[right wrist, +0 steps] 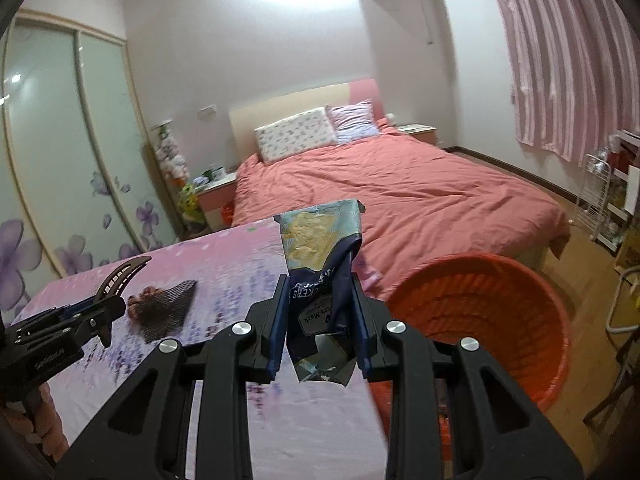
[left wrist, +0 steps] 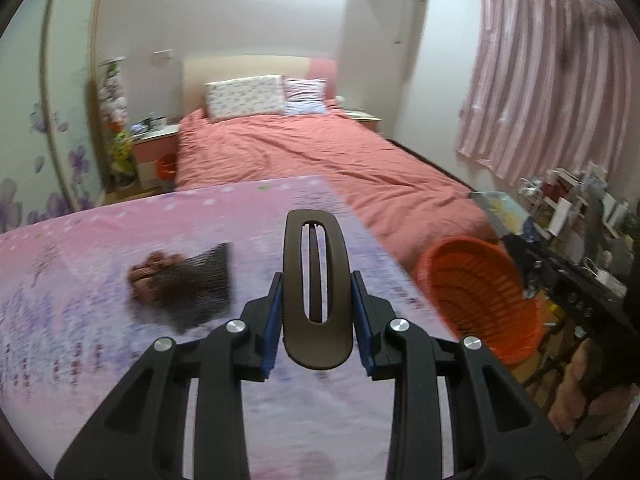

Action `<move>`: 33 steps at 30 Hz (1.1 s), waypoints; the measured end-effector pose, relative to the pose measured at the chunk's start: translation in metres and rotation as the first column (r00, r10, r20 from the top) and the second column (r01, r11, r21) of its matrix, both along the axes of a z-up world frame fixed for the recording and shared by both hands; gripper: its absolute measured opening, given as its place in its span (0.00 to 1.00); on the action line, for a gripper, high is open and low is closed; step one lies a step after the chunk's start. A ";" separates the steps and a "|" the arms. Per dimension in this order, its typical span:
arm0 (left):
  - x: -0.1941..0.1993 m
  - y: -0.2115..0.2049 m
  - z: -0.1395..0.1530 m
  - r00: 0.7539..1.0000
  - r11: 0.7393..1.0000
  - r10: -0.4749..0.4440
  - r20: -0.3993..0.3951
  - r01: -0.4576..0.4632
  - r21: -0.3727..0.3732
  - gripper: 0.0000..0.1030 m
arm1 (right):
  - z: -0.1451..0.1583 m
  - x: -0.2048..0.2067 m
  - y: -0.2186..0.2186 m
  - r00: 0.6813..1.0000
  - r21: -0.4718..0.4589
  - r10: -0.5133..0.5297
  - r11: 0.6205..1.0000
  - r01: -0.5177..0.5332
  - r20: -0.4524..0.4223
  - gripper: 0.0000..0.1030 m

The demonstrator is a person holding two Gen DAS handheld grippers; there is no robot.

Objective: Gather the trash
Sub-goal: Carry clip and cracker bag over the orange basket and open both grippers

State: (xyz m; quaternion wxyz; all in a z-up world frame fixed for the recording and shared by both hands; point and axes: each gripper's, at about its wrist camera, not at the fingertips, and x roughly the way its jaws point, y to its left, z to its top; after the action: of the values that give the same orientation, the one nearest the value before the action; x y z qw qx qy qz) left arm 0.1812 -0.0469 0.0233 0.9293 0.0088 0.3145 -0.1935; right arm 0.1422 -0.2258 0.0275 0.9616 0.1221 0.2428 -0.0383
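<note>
My left gripper (left wrist: 318, 284) is shut on a brown hair clip (left wrist: 318, 292), held above the pink floral tablecloth (left wrist: 100, 360). The right wrist view shows the same left gripper (right wrist: 94, 310) and hair clip (right wrist: 122, 274) at the left. My right gripper (right wrist: 320, 288) is shut on a crumpled blue and yellow snack wrapper (right wrist: 320, 256) that sticks up between the pads. An orange plastic basket (right wrist: 480, 308) stands on the floor right of the table; it appears in the left wrist view too as the basket (left wrist: 480, 292). A black net bag of brown nuts (left wrist: 180, 288) lies on the table, also seen as the net bag (right wrist: 164, 308).
A bed with a salmon cover (left wrist: 320, 160) stands behind the table. A cluttered shelf and dark desk (left wrist: 580, 232) line the right wall under pink curtains (right wrist: 580, 60). A white wire rack (right wrist: 600, 200) stands by the wall. Sliding wardrobe doors (right wrist: 60, 160) are at the left.
</note>
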 end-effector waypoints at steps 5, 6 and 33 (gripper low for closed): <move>-0.005 -0.049 -0.003 0.995 0.995 -0.101 0.002 0.101 -0.027 0.31 | -0.004 -0.006 -0.029 0.998 0.007 -0.065 0.998 0.065 0.004 0.28; -0.005 -0.061 -0.004 0.992 0.992 -0.124 -0.001 0.123 -0.031 0.31 | -0.006 -0.007 -0.037 0.997 0.010 -0.081 0.997 0.081 0.003 0.28; 0.036 -0.206 -0.083 0.953 0.960 -0.269 -0.140 0.276 0.035 0.51 | -0.076 0.010 -0.135 0.973 0.189 -0.186 0.959 0.211 -0.139 0.61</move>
State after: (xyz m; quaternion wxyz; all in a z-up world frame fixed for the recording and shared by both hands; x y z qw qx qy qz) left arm 0.2172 -0.2529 -0.0600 0.8700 0.0643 0.3768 -0.3116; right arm 0.1522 -0.3608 -0.0483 0.9191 0.2404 0.2894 -0.1171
